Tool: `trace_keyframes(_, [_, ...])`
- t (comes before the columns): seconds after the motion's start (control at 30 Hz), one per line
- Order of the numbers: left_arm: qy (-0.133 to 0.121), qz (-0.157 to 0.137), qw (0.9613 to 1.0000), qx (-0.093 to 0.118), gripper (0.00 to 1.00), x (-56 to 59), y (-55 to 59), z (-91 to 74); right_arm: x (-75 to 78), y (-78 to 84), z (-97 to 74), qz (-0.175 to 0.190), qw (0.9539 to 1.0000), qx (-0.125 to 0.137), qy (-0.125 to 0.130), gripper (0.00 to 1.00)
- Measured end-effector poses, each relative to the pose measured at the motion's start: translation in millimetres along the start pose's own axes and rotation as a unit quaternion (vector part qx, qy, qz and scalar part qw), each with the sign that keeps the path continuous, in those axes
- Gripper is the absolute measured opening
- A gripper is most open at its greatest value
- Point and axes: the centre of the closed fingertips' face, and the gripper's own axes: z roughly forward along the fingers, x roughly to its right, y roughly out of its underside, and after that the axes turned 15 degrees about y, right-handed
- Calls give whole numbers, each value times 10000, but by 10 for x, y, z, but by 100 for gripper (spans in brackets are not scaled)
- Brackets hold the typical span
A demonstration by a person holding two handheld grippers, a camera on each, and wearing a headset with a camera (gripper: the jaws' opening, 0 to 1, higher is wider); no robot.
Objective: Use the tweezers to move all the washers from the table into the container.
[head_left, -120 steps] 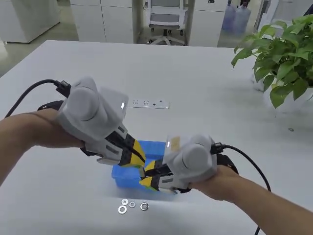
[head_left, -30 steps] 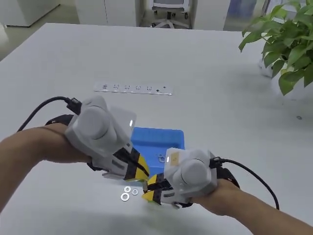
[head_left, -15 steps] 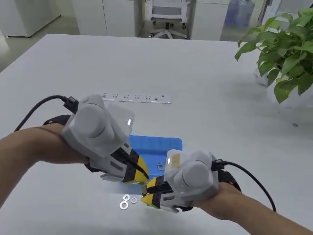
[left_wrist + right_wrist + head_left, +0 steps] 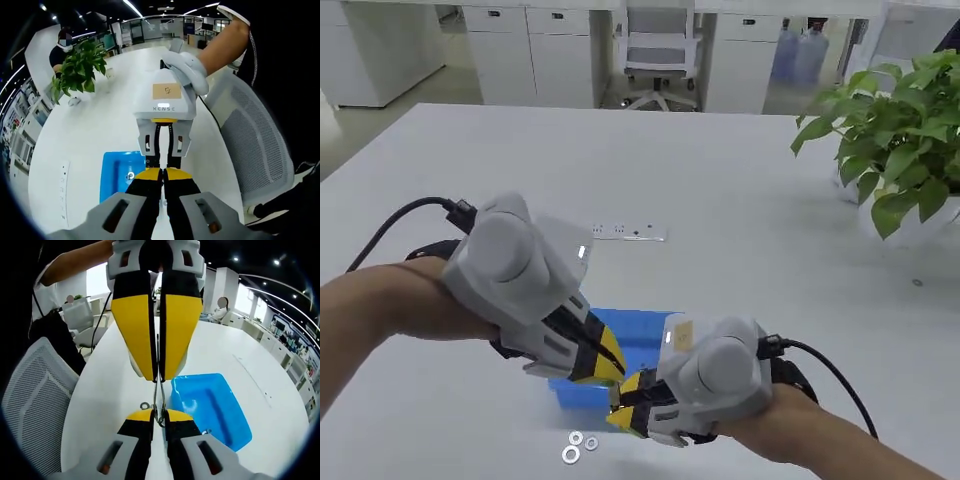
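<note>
Holding a washer (image 4: 130,175) is the blue container (image 4: 111,182).

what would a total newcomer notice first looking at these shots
The left hand-held gripper and right hand-held gripper meet nose to nose low in the head view, thin tweezers clamped between their yellow jaws. Beside them sits a bright blue container, with loose washers on the white table nearer the person.
</note>
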Motion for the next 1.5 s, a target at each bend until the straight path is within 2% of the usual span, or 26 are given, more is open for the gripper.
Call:
trace_keyframes(0.27, [-67,95,9999,-56,5,-92,-37,-75,145,-61,0,21,9999,62,120,10])
trace_keyframes(0.4, [-158,130,9998,-7,5,-142,-71,-97,233,-79,6,35,9998,86,200,10])
trace_keyframes(0.63, [-261,202,9995,-1,5,-262,-62,-129,365,-66,50,-87,9996,74,255,10])
trace_keyframes(1.07, [-308,232,9992,-39,5,-485,45,-73,550,71,196,-110,9995,13,281,10])
trace_keyframes(1.5, [-293,184,9994,-40,5,-669,170,13,647,206,340,-32,9997,-33,235,10])
